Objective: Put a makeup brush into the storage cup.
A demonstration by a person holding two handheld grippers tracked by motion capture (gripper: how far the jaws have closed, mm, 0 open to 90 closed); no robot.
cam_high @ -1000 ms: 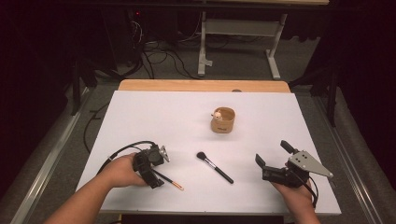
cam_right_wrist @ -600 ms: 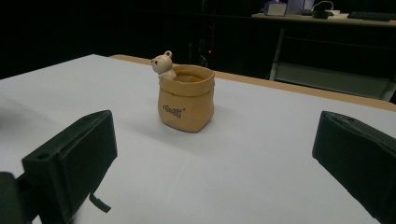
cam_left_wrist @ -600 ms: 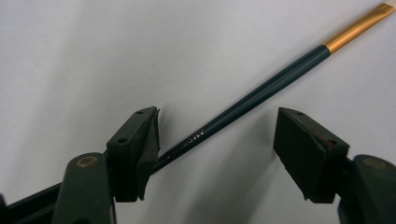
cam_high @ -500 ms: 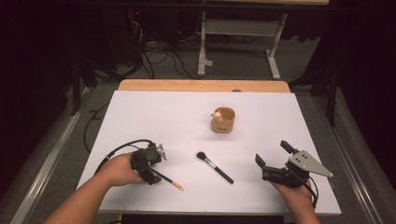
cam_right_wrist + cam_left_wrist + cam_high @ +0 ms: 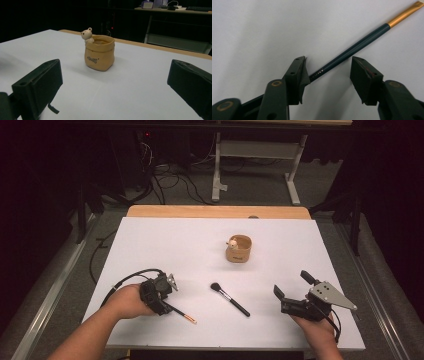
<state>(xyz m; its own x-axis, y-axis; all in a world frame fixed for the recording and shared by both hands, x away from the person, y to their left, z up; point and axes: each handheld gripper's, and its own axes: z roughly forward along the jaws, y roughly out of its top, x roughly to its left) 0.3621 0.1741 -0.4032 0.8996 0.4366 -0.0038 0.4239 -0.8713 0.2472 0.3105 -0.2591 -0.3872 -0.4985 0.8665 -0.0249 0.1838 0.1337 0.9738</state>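
Left tool [image 5: 165,296] is over the thin brush [image 5: 352,48], near-left on the tabletop [image 5: 150,245]. Its jaws have just been closing and straddle the handle, but the pads aren't pressing yet: one pad [image 5: 299,75] sits just beside the shaft, the other [image 5: 364,77] is apart from it. So not clamped, nothing held.

To do this step well:
- The handle runs diagonally across the jaws. Roll your wrist so the pads meet it square, or it'll pivot when you lift.
- Centre the shaft between the pads before you squeeze; right now one side will hit first and shove it sideways.
- Grip the dark section, not the gold ferrule.
- It's a slim, round, glossy rod on a smooth white sheet. Likely to roll or skid, so go low and close slowly.

Right tool [image 5: 295,292] is wide apart, empty, parked at the near-right edge facing the cup [image 5: 100,52].

Materials: cup is a tan, matte, soft-looking sack shape with a rolled rim and a small pale bear [image 5: 87,35] on its edge. The powder brush [image 5: 229,298] lies mid-table, with a fluffy dark head and a black handle.
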